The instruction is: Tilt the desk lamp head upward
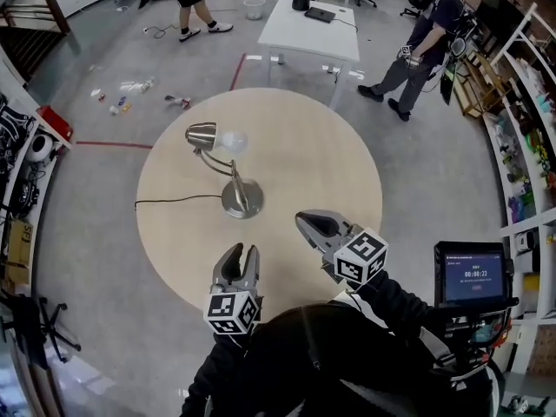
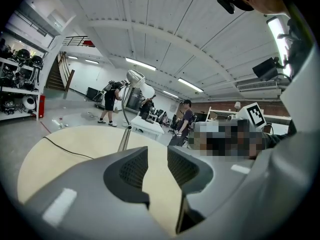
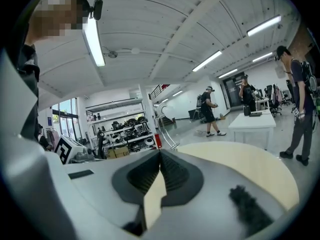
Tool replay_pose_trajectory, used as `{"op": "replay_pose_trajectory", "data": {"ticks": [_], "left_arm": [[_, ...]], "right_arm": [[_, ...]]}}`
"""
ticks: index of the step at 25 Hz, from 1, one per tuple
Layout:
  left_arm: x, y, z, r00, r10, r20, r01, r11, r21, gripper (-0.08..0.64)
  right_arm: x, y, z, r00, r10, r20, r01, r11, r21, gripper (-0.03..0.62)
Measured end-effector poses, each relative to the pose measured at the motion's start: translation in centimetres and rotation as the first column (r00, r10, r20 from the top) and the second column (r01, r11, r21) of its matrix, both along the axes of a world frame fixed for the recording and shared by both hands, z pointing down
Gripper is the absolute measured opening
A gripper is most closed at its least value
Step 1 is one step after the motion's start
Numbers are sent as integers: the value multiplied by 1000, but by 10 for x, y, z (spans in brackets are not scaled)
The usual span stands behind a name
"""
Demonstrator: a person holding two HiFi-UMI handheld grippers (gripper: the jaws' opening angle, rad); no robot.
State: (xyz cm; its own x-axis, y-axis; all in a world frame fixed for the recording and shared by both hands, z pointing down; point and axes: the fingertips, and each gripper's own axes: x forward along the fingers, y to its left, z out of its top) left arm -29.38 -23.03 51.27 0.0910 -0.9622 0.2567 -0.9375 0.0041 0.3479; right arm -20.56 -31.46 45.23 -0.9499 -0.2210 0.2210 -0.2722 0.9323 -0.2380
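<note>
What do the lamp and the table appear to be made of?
Lamp: probably brushed metal; silvery, with a soft sheen on head and base.
Table: pale wood or wood-look laminate, matte; even beige top, grain too fine to tell.

The desk lamp point(image 1: 241, 196) stands left of centre on the table point(image 1: 321, 159).

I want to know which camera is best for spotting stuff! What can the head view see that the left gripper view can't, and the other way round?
Only the head view shows the lamp's round base and the small screen on the right. Only the left gripper view shows the ceiling lights and the camera on the person's head. Both show the lamp head, the black cord, the round table, the white table and the open left claw.
</note>
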Motion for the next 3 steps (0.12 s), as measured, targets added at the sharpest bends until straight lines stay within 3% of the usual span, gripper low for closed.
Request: {"op": "replay_pose_trajectory", "data": {"ticks": [3], "left_arm": [[-1,2,4,1000,0,-4,0,1000,-8,126]], "right_arm": [[0,2,4,1000,0,-10,0,1000,-1,6]]}}
